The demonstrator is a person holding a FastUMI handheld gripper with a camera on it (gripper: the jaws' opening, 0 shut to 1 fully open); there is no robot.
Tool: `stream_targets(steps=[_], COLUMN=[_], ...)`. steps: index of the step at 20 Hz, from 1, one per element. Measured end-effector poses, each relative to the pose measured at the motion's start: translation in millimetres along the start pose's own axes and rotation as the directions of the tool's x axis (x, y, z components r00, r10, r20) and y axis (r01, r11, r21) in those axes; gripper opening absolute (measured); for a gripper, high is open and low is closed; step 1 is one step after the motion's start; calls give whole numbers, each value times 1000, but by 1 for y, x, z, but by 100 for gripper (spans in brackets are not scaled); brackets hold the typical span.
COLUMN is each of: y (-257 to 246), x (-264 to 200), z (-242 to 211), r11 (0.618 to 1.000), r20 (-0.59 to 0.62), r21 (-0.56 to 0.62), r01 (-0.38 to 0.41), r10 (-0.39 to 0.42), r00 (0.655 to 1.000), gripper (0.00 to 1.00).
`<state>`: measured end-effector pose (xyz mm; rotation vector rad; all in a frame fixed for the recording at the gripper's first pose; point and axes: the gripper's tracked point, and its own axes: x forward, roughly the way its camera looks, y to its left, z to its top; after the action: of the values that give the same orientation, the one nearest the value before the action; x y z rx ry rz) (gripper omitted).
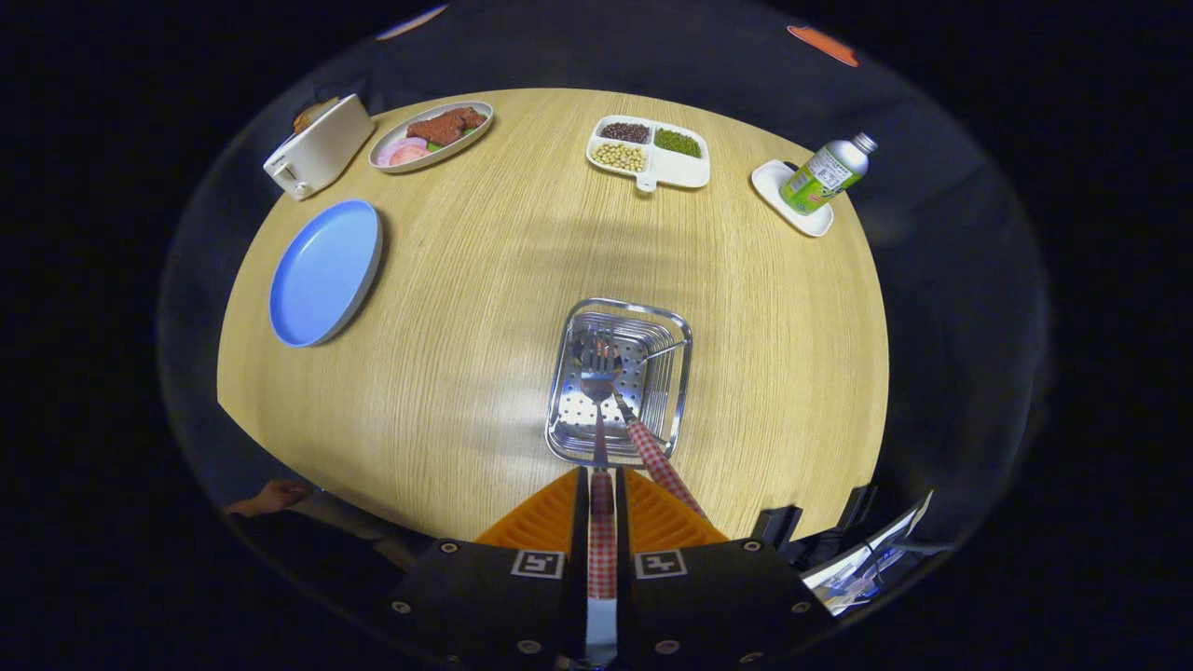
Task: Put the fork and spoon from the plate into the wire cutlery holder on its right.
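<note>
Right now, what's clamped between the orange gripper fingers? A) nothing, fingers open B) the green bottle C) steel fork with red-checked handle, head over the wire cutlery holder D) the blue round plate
C: the orange gripper is shut on the red-checked handle of the steel fork, whose head sits over the wire cutlery holder, beside another checked-handled utensil already leaning in it.

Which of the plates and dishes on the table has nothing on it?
The round blue plate, beyond the tool by the toaster. The oval plate holds food, the divided dish beans, the small white dish a bottle.
</note>
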<state>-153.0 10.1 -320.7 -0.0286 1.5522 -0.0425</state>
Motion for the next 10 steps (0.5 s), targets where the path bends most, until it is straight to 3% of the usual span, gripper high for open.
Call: stream_targets(steps=[6, 10], y=[1, -9], x=[0, -24], z=[25, 60], r11=[998, 995], r20=[93, 285], r21=[55, 93], r01=[-37, -37], r10=[31, 9], r00=[995, 958], gripper=[15, 15])
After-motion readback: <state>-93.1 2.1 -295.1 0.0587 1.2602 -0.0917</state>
